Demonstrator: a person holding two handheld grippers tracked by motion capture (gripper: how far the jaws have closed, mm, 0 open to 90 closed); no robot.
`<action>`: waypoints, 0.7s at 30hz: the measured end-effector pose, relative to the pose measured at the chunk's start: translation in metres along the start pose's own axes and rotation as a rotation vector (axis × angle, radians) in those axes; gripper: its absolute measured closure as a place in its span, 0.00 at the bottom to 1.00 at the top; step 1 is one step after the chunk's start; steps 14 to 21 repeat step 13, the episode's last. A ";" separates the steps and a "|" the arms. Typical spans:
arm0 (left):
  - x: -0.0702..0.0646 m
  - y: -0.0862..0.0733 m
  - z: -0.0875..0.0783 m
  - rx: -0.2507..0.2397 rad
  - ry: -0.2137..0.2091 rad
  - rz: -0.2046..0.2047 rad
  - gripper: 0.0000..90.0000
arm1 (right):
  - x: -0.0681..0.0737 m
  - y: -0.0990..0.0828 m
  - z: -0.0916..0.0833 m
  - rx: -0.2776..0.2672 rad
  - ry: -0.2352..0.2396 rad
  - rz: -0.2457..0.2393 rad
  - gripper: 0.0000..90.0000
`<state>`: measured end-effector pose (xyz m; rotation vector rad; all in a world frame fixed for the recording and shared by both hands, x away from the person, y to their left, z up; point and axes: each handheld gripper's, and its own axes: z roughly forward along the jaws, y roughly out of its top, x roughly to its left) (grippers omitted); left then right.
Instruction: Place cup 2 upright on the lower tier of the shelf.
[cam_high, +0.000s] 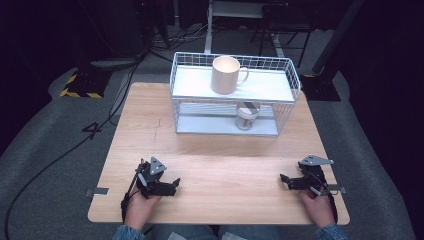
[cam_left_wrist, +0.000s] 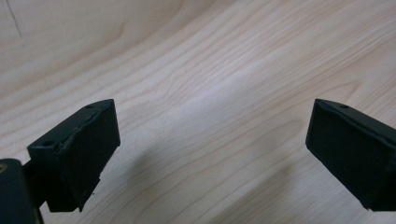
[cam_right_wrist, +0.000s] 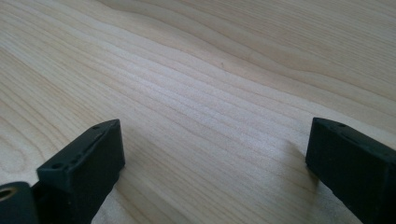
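My left gripper (cam_high: 172, 184) rests low on the wooden table (cam_high: 220, 155) near the front left, held by a hand. In the left gripper view its black jaws stand wide apart over bare wood, left gripper (cam_left_wrist: 212, 135) open and empty. My right gripper (cam_high: 284, 180) lies near the front right, held by the other hand. Its jaws also stand wide apart over bare wood in the right gripper view, right gripper (cam_right_wrist: 215, 154) open with nothing between them.
A white wire rack (cam_high: 235, 95) stands at the table's far middle. A cream mug (cam_high: 226, 74) sits on its upper shelf and a small glass jar (cam_high: 246, 118) on the lower one. Cables run over the grey floor at the left.
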<state>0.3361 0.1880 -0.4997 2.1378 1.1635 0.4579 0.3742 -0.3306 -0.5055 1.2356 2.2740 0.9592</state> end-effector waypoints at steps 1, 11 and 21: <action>0.001 0.000 0.001 0.010 0.004 -0.003 0.04 | 0.000 0.000 0.000 0.000 0.000 0.000 0.05; 0.009 -0.003 0.006 0.031 0.004 -0.040 0.00 | 0.002 -0.001 -0.001 0.003 -0.023 0.023 0.04; 0.009 -0.003 0.006 0.032 0.006 -0.040 0.00 | 0.002 -0.001 -0.001 0.005 -0.026 0.025 0.03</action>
